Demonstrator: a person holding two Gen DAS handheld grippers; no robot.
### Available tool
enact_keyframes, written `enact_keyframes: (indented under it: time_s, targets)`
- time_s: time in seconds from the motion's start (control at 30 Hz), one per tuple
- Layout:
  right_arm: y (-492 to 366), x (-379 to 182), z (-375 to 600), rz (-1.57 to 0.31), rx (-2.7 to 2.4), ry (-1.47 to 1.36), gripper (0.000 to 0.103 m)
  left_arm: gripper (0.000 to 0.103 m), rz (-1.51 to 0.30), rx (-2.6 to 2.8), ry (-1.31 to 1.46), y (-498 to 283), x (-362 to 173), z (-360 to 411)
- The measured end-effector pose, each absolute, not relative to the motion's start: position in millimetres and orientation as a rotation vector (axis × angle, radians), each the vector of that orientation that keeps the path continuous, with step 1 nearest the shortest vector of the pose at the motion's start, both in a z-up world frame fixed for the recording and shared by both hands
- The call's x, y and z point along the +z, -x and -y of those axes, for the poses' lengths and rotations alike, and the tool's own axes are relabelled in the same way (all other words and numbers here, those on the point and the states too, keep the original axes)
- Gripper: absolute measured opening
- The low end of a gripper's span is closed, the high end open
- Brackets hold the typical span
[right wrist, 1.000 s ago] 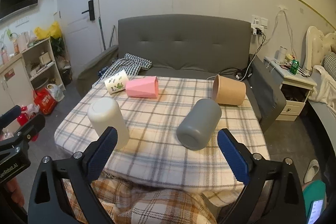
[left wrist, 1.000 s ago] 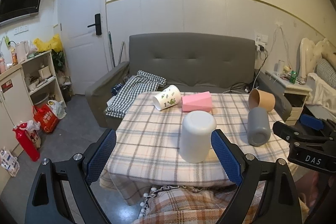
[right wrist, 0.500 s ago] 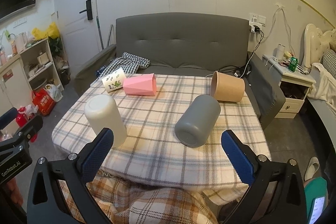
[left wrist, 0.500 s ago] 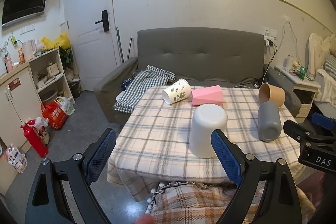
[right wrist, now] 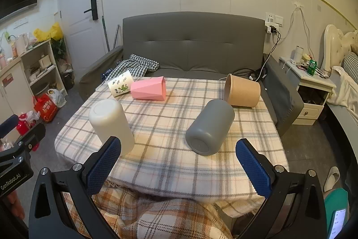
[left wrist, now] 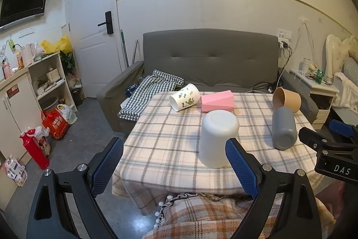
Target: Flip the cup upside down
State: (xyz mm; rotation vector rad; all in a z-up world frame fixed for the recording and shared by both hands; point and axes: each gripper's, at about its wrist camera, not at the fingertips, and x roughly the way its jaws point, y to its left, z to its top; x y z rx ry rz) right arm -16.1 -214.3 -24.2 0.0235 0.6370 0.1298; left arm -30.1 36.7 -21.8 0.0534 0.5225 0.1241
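**Plaid counter, one cup turned over**

Plaid-covered counter (left wrist: 170, 149) is shown with the white cup (left wrist: 218, 138) stood upside down near its front. Left tool (left wrist: 176, 167) and right tool (right wrist: 179, 166) are held wide open, gripping nothing.

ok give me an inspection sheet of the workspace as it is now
surface: table under a plaid cloth, lying flat
job's things: white cup upside down; grey cup on its side, base toward the camera; brown cup, pink cup and printed cup on their sides at the far edge
clutter: nothing seen on the table besides the cups
grippers: left gripper jaws open and empty, near the white cup; right gripper jaws open and empty, facing the grey cup
cables: wires hang from the wall socket onto the sofa
surroundings: nightstand at right, shelf and door at left
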Motion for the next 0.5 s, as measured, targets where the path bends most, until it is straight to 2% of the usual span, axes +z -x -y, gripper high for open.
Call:
enact_keyframes:
  time_s: [0.1,0.5]
  targets:
    - [16.4,-24.7,214.1,-0.638,0.129,-0.025,0.103,0.103,-0.514,0.127,-0.053,31.4,-21.9,-36.2]
    - [15.3,-24.1,214.6,-0.639,0.129,-0.026,0.103,0.103,-0.520,0.128,-0.052,31.9,-22.8,-36.4]
